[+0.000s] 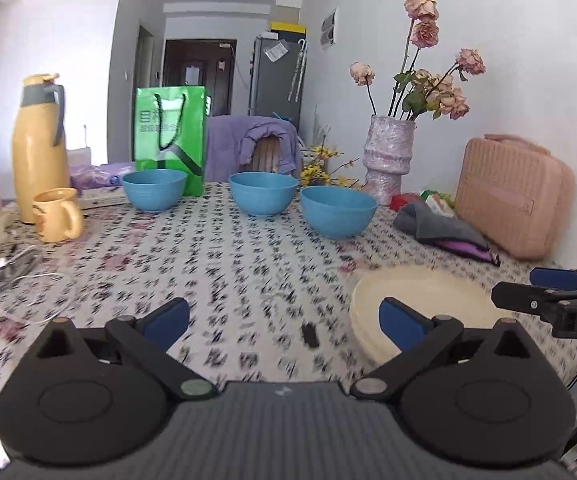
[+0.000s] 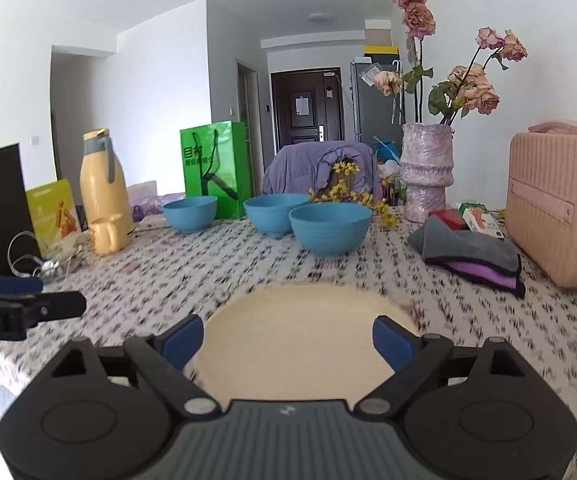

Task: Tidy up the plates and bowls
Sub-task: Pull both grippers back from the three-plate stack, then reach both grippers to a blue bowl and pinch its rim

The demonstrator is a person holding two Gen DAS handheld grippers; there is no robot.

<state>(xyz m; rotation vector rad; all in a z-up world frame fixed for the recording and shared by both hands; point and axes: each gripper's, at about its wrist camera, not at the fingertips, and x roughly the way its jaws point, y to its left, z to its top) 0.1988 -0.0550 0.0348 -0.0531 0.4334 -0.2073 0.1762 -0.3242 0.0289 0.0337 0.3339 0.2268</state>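
Three bowls (image 2: pixel 330 228) stand in a row mid-table; stacked plates (image 2: pixel 300 344) lie before them near the table's (image 2: pixel 208 276) front edge; the vase (image 2: pixel 426 172) stands behind, right.

The cloth ahead of the left gripper (image 1: pixel 284 320) lay bare. Three blue bowls (image 1: pixel 263 193) stood beyond; stacked plates (image 1: pixel 428 300) sat right.

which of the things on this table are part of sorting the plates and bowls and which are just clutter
Part of the job:
- cream plates, stacked
- left blue bowl
- middle blue bowl
- right blue bowl

Just lying about:
- yellow jug
- yellow mug
- green bag
- vase of dried roses
- pink case
- folded cloths
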